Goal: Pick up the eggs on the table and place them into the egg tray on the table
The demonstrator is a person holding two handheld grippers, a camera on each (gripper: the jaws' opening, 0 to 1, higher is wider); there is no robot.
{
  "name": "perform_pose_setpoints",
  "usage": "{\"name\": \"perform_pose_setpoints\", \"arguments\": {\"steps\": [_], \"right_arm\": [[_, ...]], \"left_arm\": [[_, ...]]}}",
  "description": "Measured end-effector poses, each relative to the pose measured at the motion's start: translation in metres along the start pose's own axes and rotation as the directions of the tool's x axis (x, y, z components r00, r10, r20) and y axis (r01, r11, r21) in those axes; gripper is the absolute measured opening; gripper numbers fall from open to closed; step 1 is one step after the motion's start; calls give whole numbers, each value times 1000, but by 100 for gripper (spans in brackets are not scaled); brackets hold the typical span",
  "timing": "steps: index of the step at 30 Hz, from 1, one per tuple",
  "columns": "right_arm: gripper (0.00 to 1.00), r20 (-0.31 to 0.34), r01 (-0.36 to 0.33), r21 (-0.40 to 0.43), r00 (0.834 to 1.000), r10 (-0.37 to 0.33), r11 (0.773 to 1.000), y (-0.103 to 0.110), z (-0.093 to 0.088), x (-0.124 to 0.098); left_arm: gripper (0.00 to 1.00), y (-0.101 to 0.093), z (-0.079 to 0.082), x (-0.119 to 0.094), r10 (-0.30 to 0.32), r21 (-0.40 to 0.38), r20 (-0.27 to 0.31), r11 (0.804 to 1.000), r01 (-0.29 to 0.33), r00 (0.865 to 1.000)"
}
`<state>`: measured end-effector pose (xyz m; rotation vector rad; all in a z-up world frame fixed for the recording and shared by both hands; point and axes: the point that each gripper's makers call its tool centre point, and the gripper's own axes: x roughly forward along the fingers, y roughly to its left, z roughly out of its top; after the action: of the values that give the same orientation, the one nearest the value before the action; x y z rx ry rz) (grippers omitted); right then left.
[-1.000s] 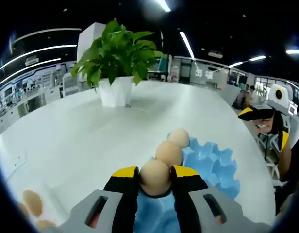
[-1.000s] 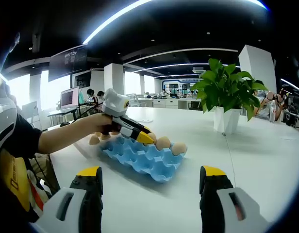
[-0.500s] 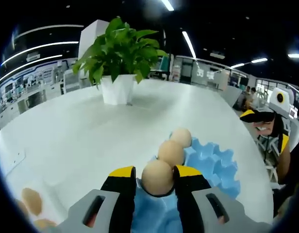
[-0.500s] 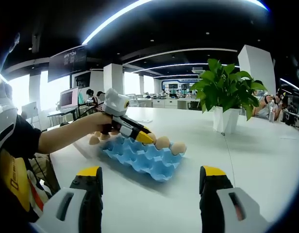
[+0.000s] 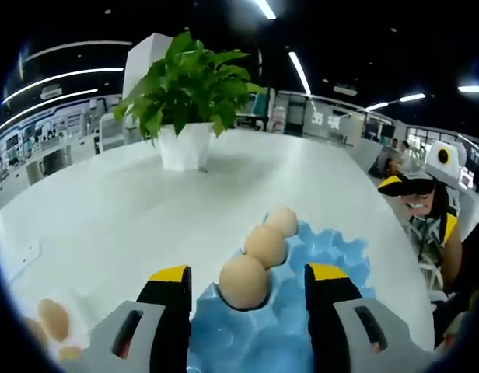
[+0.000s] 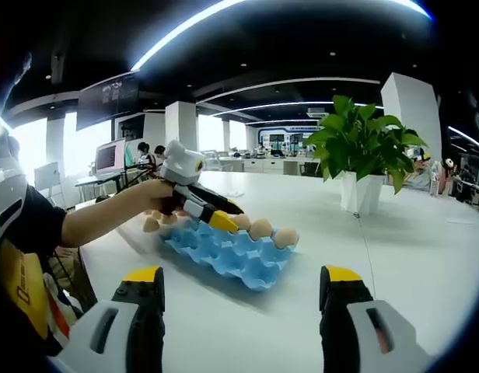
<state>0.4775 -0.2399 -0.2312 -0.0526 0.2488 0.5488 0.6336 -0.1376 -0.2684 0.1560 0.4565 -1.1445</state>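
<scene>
- Left hand-held gripper (image 5: 247,284): yellow-tipped jaws spread wide, one on each side of the nearest egg, not touching it. Holds nothing.
- Blue moulded-pulp egg tray (image 5: 337,260) lies flat on the white round tabletop (image 5: 107,210), just in front of the left jaws.
- Three tan eggs sit in the tray's edge row: nearest egg (image 5: 242,281), middle egg (image 5: 265,245), far egg (image 5: 282,221). The row runs away from the camera, toward the upper right of the left gripper view. Each egg stands in its cup, long axis approx. upright, rounded end up.
- Loose tan eggs (image 5: 51,320) rest on the tabletop at lower left of the left gripper view, well apart from the tray.
- Green leafy plant in a white pot (image 5: 185,144) stands further back on the tabletop.
- Right hand-held gripper (image 6: 243,291): jaws spread, nothing between, hangs over bare tabletop near the tray.
- In the right gripper view, the tray's long side runs left-right, w/ the left gripper at the egg row.
</scene>
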Motion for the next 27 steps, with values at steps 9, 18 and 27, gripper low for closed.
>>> {"name": "perform_pose_setpoints", "arguments": {"steps": [9, 18, 27], "right_arm": [[86, -6, 11, -8, 1000, -11, 1000, 1, 0, 2], [86, 1, 15, -6, 1000, -15, 1000, 3, 4, 2], [86, 7, 10, -16, 1000, -10, 1000, 4, 6, 0]], "left_arm": [[81, 2, 11, -37, 10, 40, 60, 999, -12, 998], [95, -6, 23, -77, 25, 110, 108, 993, -37, 994], [100, -19, 16, -115, 26, 173, 109, 984, -44, 994]]}}
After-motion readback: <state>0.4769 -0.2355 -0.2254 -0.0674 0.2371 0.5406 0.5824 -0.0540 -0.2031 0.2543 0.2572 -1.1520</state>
